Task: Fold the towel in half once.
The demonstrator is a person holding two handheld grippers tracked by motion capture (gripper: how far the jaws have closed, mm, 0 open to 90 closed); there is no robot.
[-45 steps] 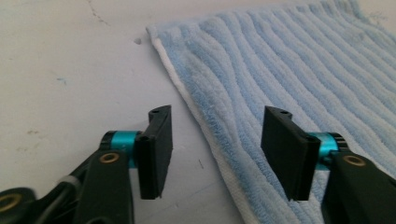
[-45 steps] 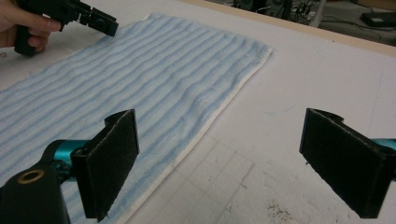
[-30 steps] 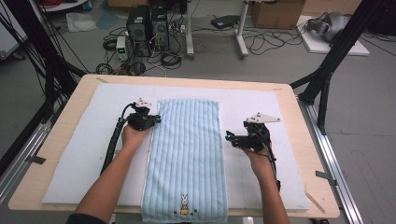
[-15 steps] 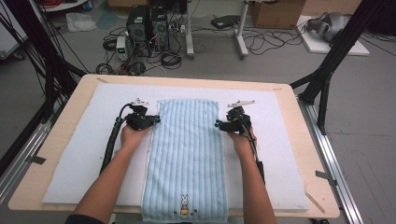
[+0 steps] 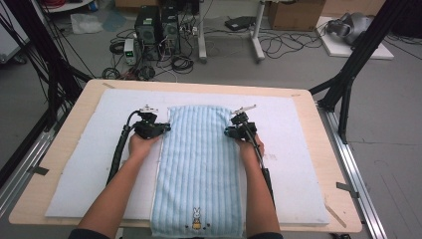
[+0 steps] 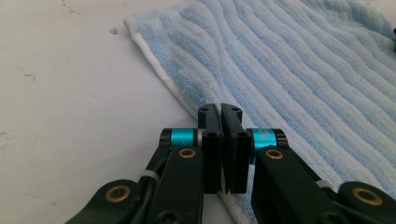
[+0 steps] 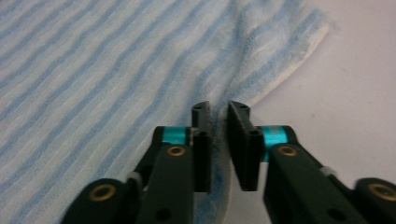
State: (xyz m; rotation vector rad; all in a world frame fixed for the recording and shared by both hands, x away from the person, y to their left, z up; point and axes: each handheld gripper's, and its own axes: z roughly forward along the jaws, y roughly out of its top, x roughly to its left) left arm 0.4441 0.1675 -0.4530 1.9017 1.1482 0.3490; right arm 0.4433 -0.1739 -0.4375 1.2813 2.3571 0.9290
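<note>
A light-blue striped towel (image 5: 201, 164) lies flat lengthwise on the white mat (image 5: 84, 169), with a small rabbit motif (image 5: 195, 219) at its near end. My left gripper (image 5: 166, 128) is at the towel's left edge near the far corner. Its jaws are shut on the white-hemmed edge of the towel (image 6: 303, 70), as the left gripper (image 6: 220, 109) view shows. My right gripper (image 5: 228, 132) is at the right edge opposite. The right gripper (image 7: 218, 108) jaws have just been closing, and a raised fold of the towel (image 7: 93, 70) edge is pinched between them.
The mat covers most of the wooden table (image 5: 62, 149). Black frame legs (image 5: 348, 84) stand at the table's far corners. Computers and cables (image 5: 154, 30) sit on the floor beyond the table.
My right hand has moved left and forward from the bare mat to the towel's right edge, and its jaws have closed on that edge. The left hand has stayed put.
</note>
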